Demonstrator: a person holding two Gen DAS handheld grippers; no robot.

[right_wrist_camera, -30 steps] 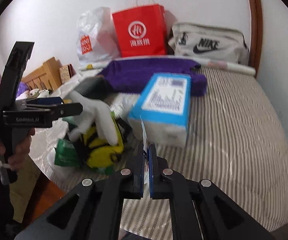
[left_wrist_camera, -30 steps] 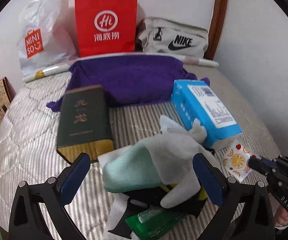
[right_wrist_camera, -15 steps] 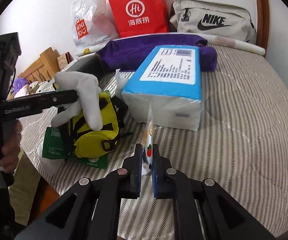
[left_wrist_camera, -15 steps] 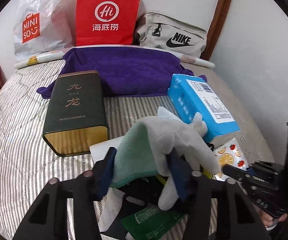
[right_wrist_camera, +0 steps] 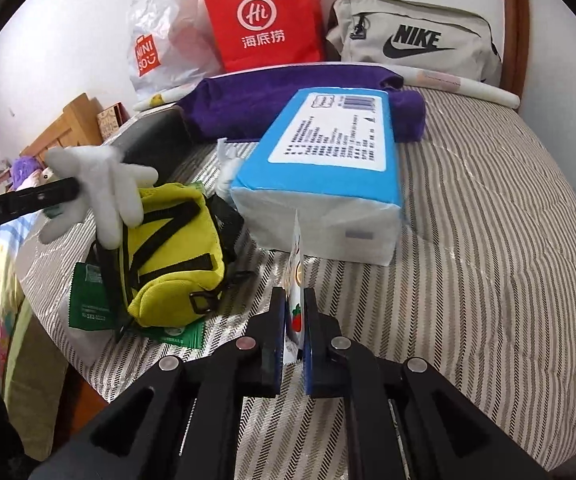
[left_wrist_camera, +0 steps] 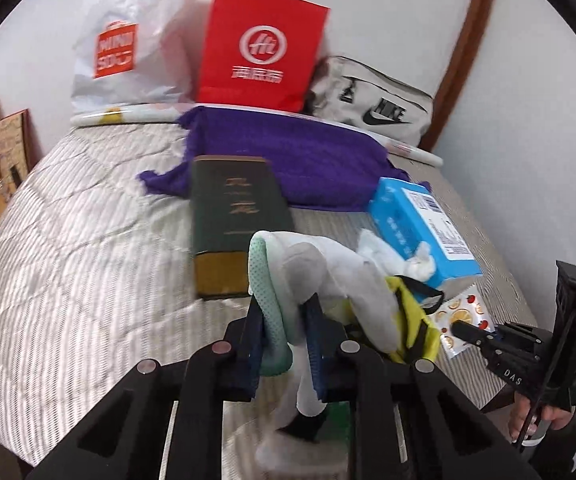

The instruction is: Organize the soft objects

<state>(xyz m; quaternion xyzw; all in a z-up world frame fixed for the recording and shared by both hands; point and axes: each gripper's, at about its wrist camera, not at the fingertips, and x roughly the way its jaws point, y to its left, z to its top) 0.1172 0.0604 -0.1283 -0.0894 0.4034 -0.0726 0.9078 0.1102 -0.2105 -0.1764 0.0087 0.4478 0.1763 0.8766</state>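
Left wrist view first: the left gripper (left_wrist_camera: pixel 285 344) has just been closing and is now clamped on a white-and-mint glove (left_wrist_camera: pixel 308 276), pinched at the cuff, fingers flopping over the yellow pouch (left_wrist_camera: pixel 412 320). It looks light and limp, so it'll probably dangle and drag; gripping the bunched cuff seems the safest hold. Over on the right wrist view, the right gripper (right_wrist_camera: pixel 295 320) is squeezed onto a thin fruit-print sachet (right_wrist_camera: pixel 295 276), standing on edge just in front of the blue tissue pack (right_wrist_camera: pixel 328 168). Further back sit the purple towel (right_wrist_camera: pixel 288 100), then the red paper bag (right_wrist_camera: pixel 263 16) at the wall.
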